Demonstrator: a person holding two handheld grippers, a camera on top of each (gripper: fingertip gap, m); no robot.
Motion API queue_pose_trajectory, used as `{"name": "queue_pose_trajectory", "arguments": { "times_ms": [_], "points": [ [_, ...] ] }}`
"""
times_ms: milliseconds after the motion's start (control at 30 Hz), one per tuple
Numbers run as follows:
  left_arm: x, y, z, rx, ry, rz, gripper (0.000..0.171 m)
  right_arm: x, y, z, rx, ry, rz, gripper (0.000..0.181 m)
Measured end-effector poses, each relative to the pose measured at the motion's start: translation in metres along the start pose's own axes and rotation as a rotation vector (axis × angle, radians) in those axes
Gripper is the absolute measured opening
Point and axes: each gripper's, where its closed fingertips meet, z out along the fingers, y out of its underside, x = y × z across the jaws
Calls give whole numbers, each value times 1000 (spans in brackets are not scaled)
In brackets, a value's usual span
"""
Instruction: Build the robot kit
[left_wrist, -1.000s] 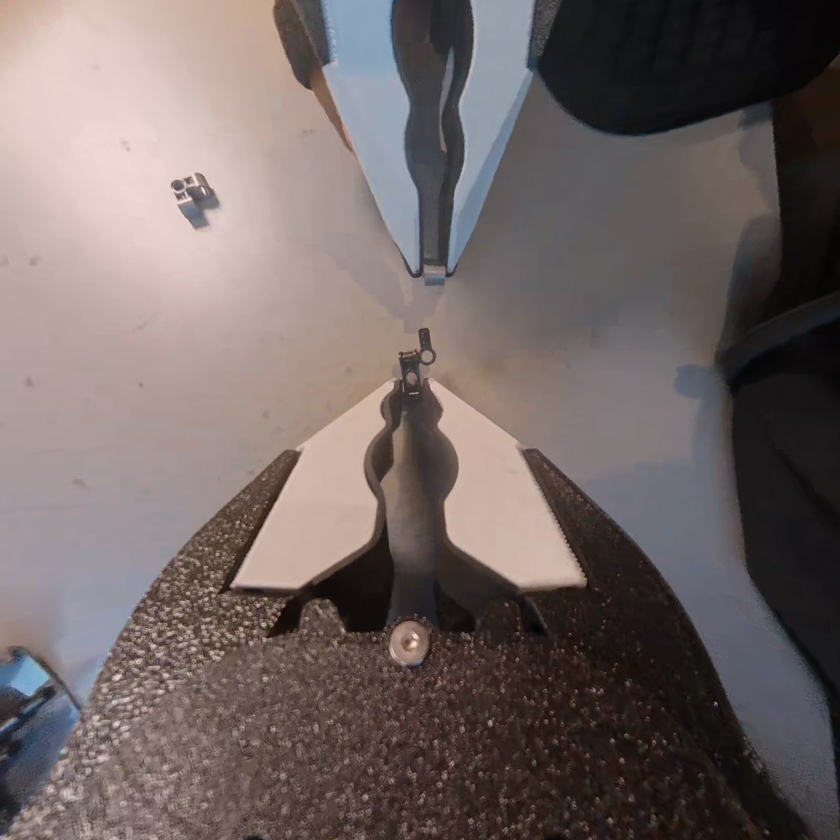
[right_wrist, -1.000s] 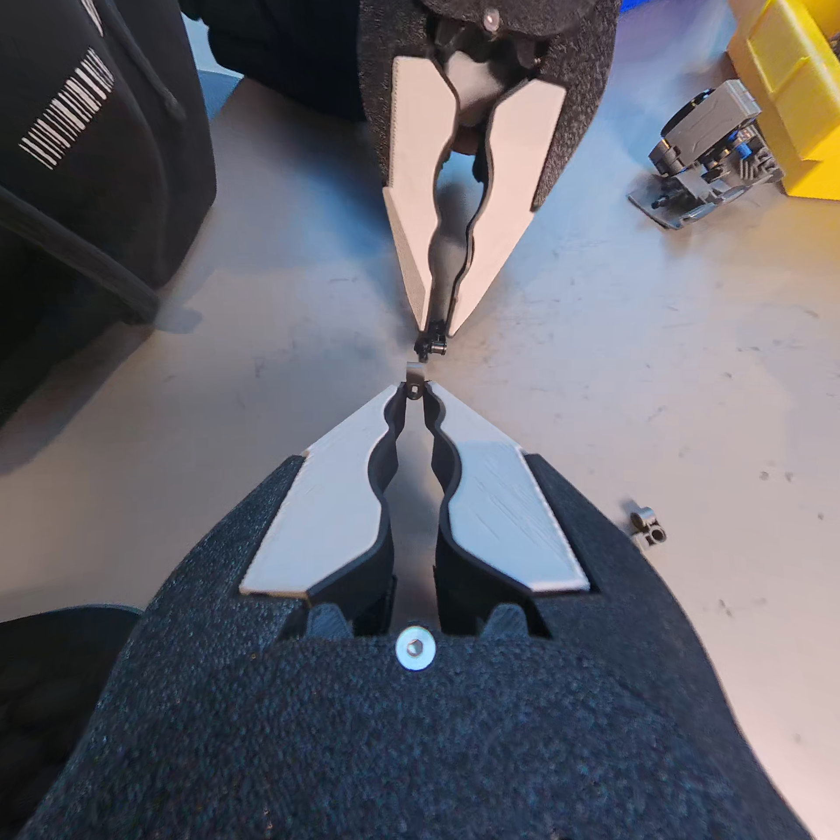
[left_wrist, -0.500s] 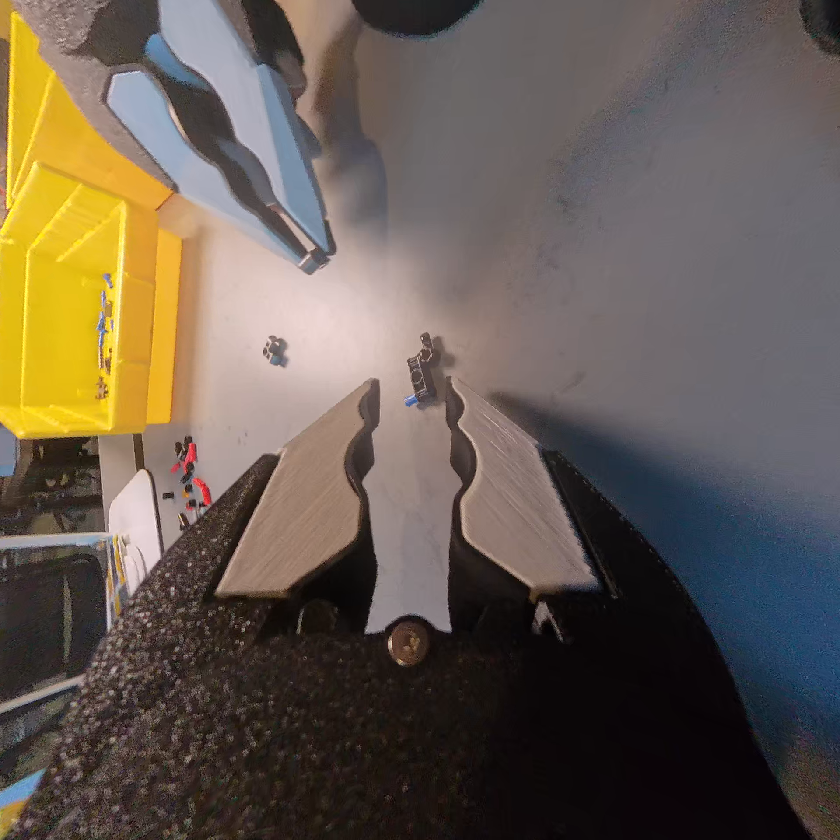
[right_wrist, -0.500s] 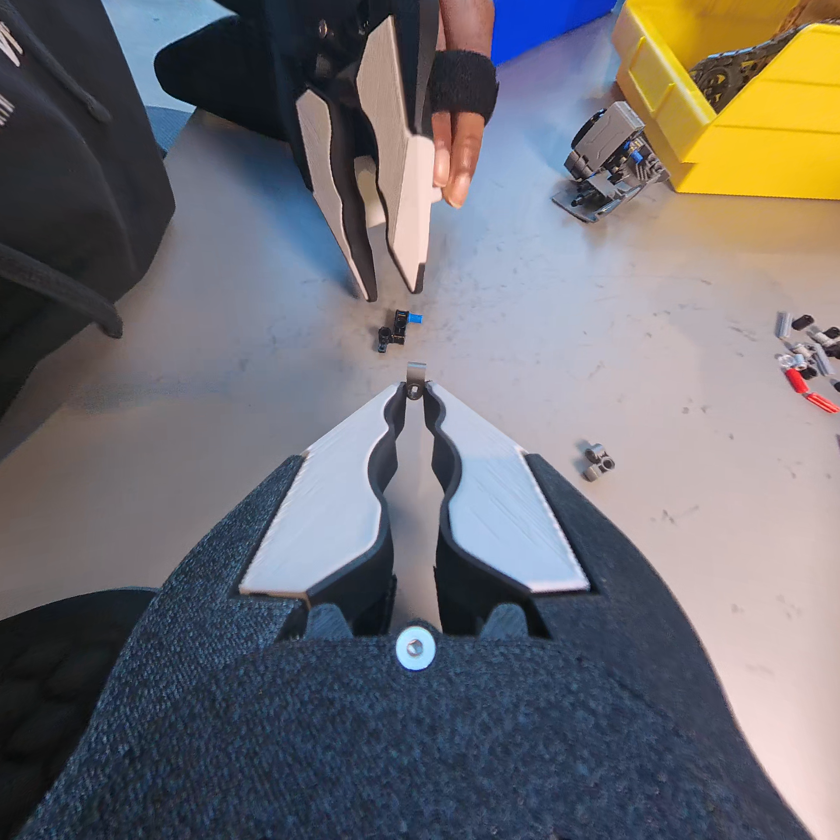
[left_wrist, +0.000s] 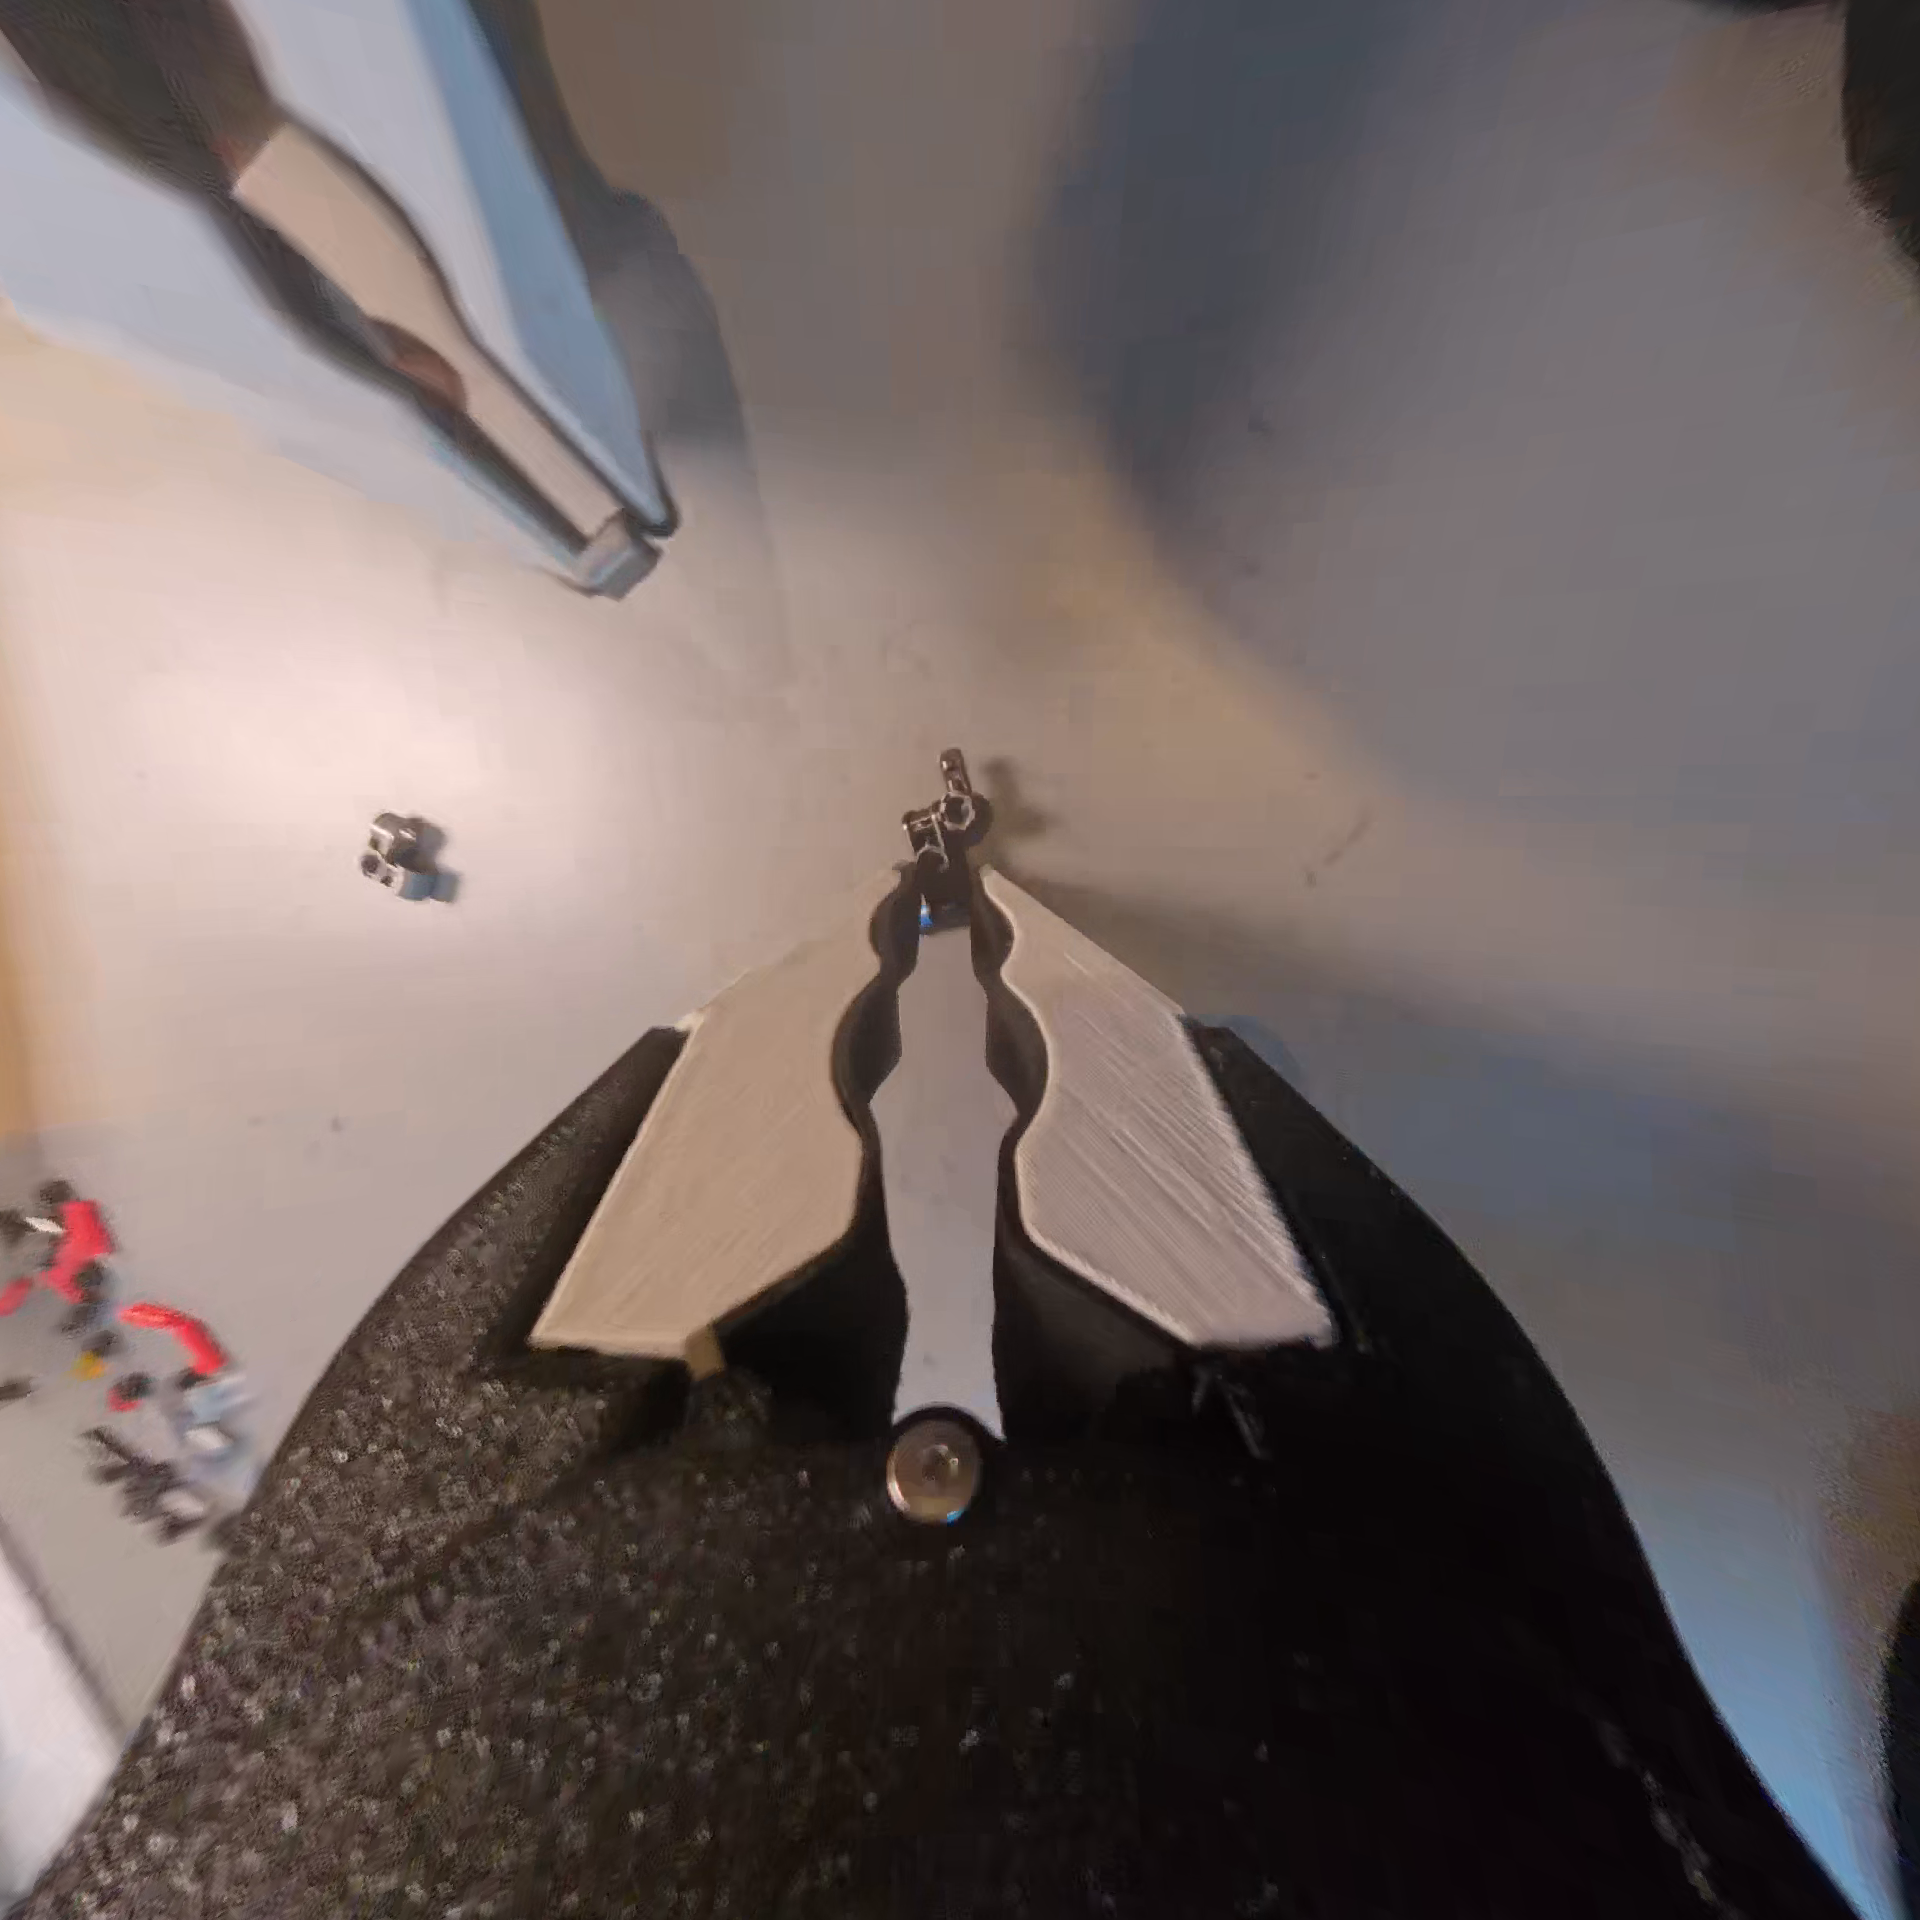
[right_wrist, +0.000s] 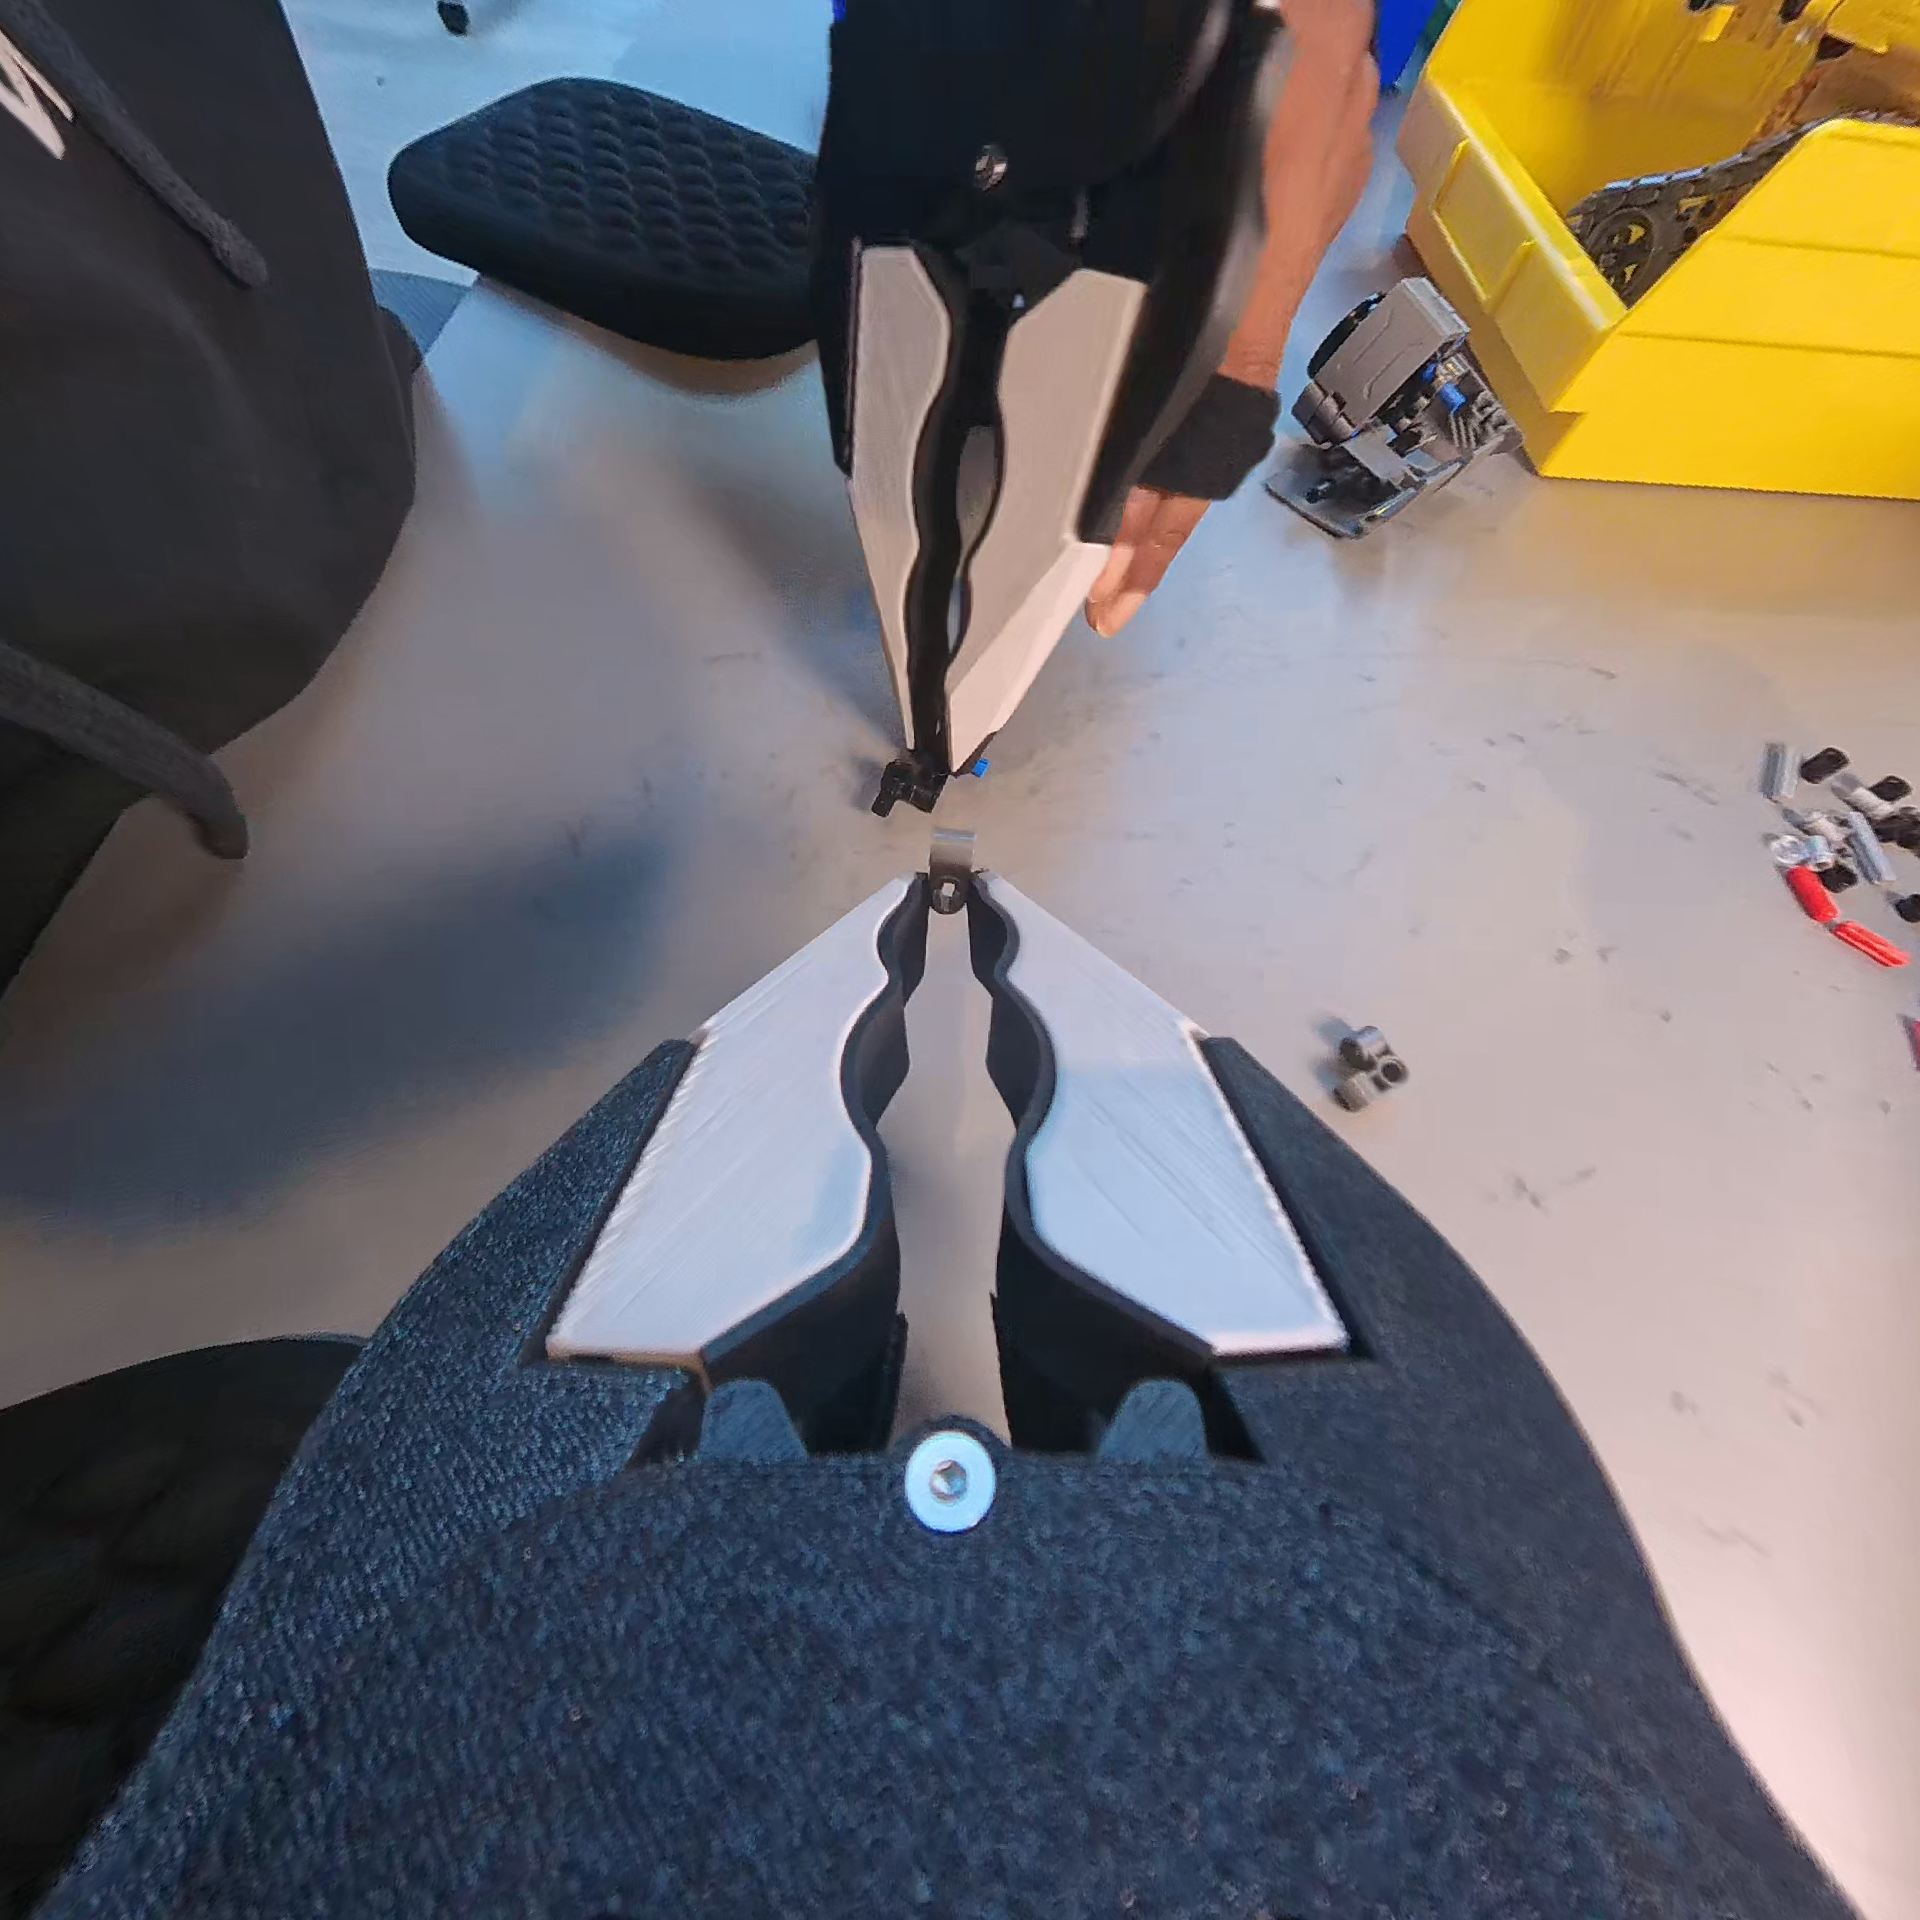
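Observation:
My left gripper is shut on a small black connector piece with a blue pin. It holds the piece at its tips, just above the grey table. The right wrist view shows this gripper pointing down, with the black piece at its tips and a person's hand behind it. My right gripper is shut on a small grey piece that sticks out from its tips, a short gap from the black piece. In the left wrist view the right gripper is at the upper left, blurred.
A loose grey connector lies on the table at right, also in the left wrist view. Small red, black and grey parts lie at far right. Yellow bins and a grey-black assembly stand at the back right. Black fabric is at left. Left tips to right tips: about 8 cm.
Half a second ago my left gripper was open with the black piece lying on the table; now it is shut on it. The right gripper has kept hold of the grey piece.

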Motion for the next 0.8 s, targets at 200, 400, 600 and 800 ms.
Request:
{"name": "queue_pose_trajectory", "arguments": {
  "times_ms": [200, 400, 600, 800],
  "points": [
    [-5, -19, -7, 274, 169, -521, 6, 2, 25, 11, -157, 37, -66, 7],
    [-17, -30, -26, 507, 192, -800, 6, 0, 35, 19, -271, 49, -131, 7],
    [-15, -28, -27, 538, 210, -907, 6, 2, 35, 18, -275, 52, -100, 11],
    [-13, -45, -41, 679, 357, -1000, 6, 1, -5, 2, -48, 54, -64, 17]
  ]
}}
